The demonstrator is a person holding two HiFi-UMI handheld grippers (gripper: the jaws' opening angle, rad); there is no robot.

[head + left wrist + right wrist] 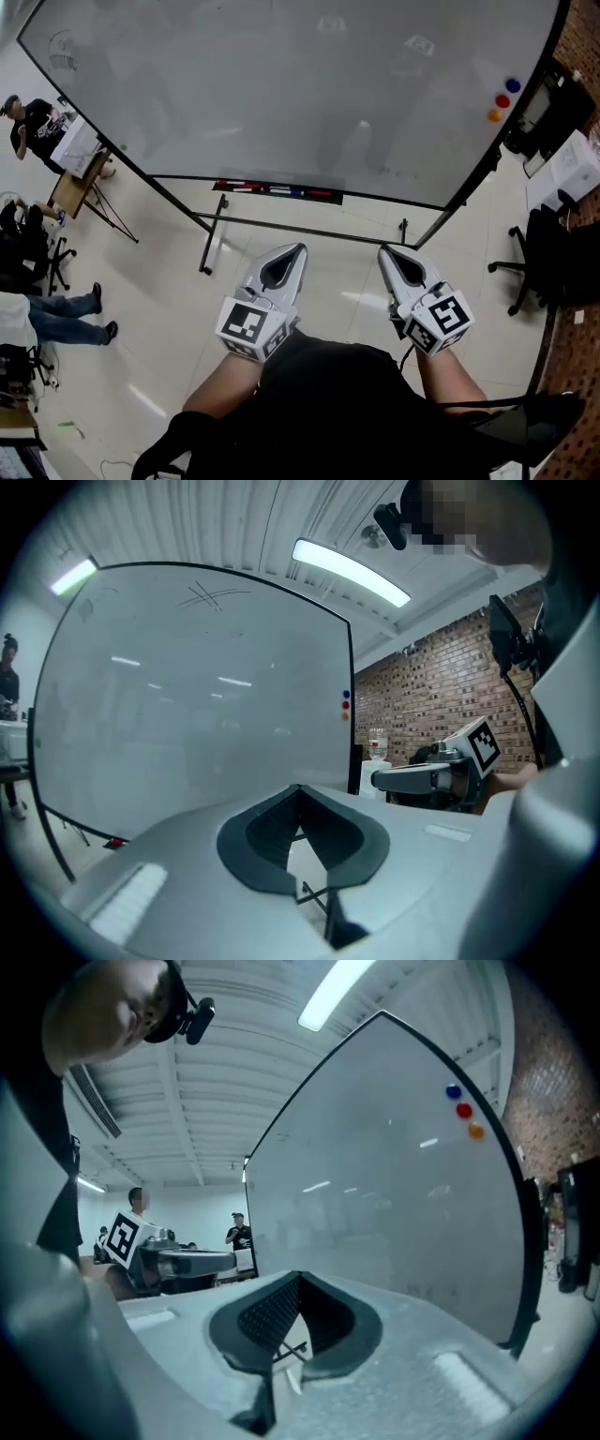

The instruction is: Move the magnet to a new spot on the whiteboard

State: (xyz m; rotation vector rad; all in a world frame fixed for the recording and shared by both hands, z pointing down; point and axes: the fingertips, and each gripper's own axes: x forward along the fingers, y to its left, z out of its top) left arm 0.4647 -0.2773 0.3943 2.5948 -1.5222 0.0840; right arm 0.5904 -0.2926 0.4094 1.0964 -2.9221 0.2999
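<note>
Head view shows the left gripper [298, 249] and right gripper [384, 251] at 6 o'clock, well apart from the whiteboard [281, 94]. Each has its jaws pressed together on nothing. The blue magnet [512, 84], red magnet [503, 100] and orange magnet [494, 115] sit untouched near the board's 2 o'clock edge. Seemingly nothing is done yet: reaching, gripping and relocating one all remain.

A black office chair [553, 253] stands by the brick wall [441, 682], a black-shirted person [36, 127] far left
</note>
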